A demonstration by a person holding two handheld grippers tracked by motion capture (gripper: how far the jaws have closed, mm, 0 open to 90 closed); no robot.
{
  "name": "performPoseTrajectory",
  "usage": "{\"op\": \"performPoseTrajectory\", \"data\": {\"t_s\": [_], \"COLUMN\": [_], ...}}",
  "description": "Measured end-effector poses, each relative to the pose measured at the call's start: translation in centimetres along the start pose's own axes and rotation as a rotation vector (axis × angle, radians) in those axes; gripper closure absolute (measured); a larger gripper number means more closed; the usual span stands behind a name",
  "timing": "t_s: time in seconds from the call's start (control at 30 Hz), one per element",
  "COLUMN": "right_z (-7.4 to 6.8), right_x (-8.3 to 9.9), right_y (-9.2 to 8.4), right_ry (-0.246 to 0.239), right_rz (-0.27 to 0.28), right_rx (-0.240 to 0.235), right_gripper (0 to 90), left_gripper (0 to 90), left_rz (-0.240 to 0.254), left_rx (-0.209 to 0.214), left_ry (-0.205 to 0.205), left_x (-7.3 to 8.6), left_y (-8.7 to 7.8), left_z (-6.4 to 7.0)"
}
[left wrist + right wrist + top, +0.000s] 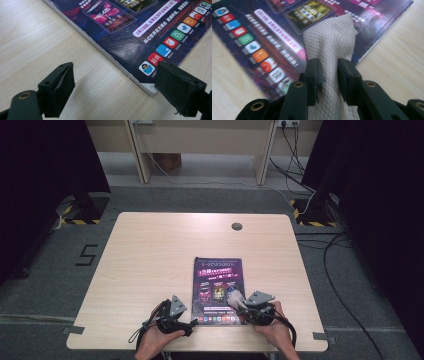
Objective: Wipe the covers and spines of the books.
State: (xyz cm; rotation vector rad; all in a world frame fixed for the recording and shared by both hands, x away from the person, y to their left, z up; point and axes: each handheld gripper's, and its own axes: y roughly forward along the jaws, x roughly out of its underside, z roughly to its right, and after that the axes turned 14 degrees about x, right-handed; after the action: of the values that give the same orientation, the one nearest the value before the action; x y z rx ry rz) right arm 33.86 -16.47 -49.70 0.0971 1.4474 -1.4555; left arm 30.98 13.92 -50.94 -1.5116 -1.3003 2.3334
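**Wide bare table, one flat magazine near the front**

The table (150,255) lies bare to the left, to the right and toward the far edge, so a hand could pass freely there. The only thing lying on it is the magazine (218,290), flat and low near the front middle. The left tongs (112,87) stand wide apart at its near left corner, one jaw over bare wood, the other at the corner's edge. The right tongs (328,75) pinch a cloth (332,47) that rises over the magazine's near right part, blocking that spot. A small round grommet (237,226) sits flush near the far edge.
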Motion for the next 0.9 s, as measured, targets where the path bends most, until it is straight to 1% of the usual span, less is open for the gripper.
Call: {"op": "performPoseTrajectory", "data": {"t_s": [0.07, 0.23, 0.33, 0.4, 0.53, 0.73, 0.83, 0.9], "right_z": [0.4, 1.3, 2.0, 2.4, 3.2, 4.5, 5.1, 5.6], "right_x": [-0.4, -1.6, -2.4, -2.9, -3.8, -5.4, -6.2, -6.7], "right_y": [0.5, 2.0, 3.0, 3.6, 4.9, 6.8, 7.8, 8.4], "right_ry": [0.015, 0.025, 0.040, 0.049, 0.071, 0.095, 0.116, 0.126], "right_rz": [-0.003, -0.014, -0.022, -0.031, -0.040, -0.048, -0.069, -0.074], "right_rx": [0.005, 0.029, 0.042, 0.056, 0.082, 0.112, 0.130, 0.146], "right_gripper": [70.6, 70.5, 70.5, 70.5, 70.5, 70.4, 70.3, 70.3], "left_gripper": [15.1, 15.2, 15.2, 15.2, 15.3, 14.8, 14.9, 14.9], "left_rz": [-0.001, -0.002, -0.004, -0.001, 0.000, -0.001, 0.000, 0.000], "left_rx": [0.002, 0.004, 0.007, 0.011, 0.004, 0.015, 0.014, 0.014], "left_ry": [0.001, 0.001, -0.001, -0.002, -0.003, -0.017, -0.013, -0.013], "left_x": [0.0, 0.0, 0.0, 0.0, 0.1, 0.1, 0.0, 0.1], "left_y": [0.0, 0.0, 0.0, 0.0, 0.0, 0.1, 0.1, 0.0], "left_z": [0.0, 0.0, -0.1, -0.1, -0.1, -0.3, -0.2, -0.2]}}
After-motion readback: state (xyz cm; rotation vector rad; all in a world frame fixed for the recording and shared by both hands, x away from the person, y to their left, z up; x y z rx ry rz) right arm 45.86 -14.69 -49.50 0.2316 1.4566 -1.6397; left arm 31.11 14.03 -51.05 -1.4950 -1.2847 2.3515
